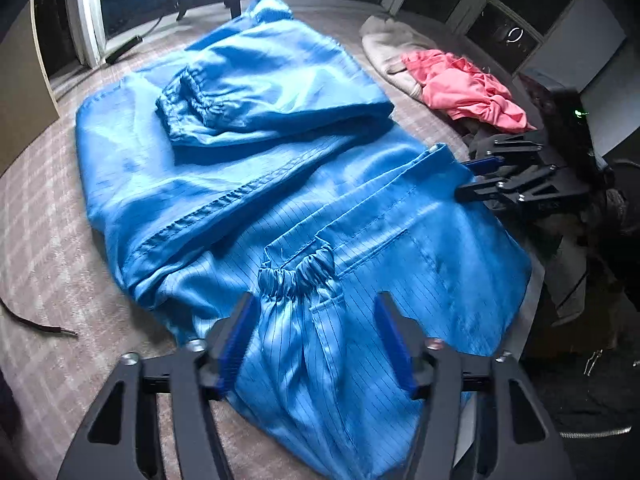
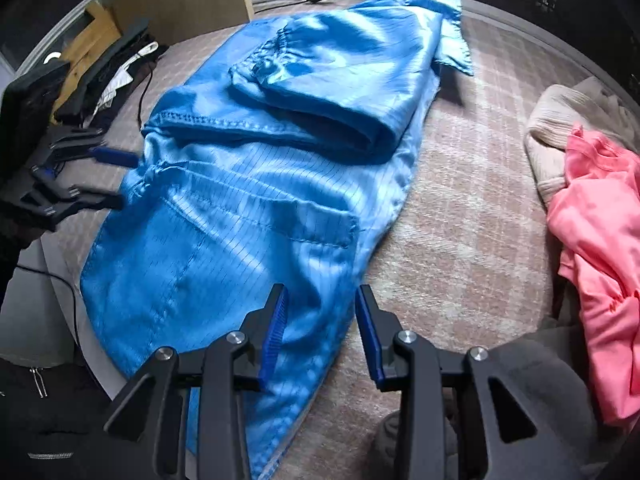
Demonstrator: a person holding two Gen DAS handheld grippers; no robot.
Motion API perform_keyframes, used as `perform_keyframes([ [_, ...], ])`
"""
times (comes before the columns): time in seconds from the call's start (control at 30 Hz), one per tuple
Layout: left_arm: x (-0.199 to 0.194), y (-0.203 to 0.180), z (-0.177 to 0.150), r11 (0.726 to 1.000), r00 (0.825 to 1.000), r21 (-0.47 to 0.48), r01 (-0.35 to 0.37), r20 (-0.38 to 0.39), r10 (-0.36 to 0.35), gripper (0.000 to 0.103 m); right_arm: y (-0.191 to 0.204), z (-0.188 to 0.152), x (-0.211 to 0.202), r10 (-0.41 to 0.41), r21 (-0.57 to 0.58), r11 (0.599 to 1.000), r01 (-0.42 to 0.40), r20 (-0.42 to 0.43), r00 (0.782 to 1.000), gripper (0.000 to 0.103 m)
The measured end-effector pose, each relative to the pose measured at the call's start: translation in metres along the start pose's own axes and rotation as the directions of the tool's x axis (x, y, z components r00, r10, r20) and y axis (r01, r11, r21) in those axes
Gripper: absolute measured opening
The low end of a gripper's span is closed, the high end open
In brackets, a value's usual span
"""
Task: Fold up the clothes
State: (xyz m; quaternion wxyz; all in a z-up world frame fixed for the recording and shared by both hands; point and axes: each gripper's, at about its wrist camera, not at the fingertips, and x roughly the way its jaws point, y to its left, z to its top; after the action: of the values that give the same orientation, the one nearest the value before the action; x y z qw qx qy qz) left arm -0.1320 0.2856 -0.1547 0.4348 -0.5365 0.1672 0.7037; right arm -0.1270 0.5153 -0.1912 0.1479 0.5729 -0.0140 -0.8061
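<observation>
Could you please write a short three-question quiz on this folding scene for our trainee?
1. True or false: the blue coat lies spread on the rug with both sleeves folded over its body.
2. Which garment lies on the beige sweater: A) a pink one, B) a green one, C) a black one?
3. What is between the pads of the left gripper?

Key
1. True.
2. A, the pink garment.
3. Part of the near sleeve, just below its elastic cuff; the pads stand clear of it.
</observation>
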Motion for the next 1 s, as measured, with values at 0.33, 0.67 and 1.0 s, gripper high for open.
perform_keyframes([
  [0.33,0.044,0.000,0.003,0.997,0.998,0.059,-0.039,-0.044,0.041,0.037,0.000,0.005,0.017,0.016,-0.006,1.000,-0.017,-0.040,0.999,0.036],
  [0.67,-0.015,0.000,-0.018,1.000,0.996,-0.015,-0.008,0.084,0.009,0.015,0.011,0.000,-0.019,0.042,-0.035,0.999,-0.040,0.059,0.997,0.015],
  [1.0,0.021,0.033,-0.014,0.984,0.990,-0.109,-0.138,-0.003,0.139,0.030,0.012,0.020,0.021,-0.036,-0.033,0.999,0.036,0.017,0.999,0.011],
])
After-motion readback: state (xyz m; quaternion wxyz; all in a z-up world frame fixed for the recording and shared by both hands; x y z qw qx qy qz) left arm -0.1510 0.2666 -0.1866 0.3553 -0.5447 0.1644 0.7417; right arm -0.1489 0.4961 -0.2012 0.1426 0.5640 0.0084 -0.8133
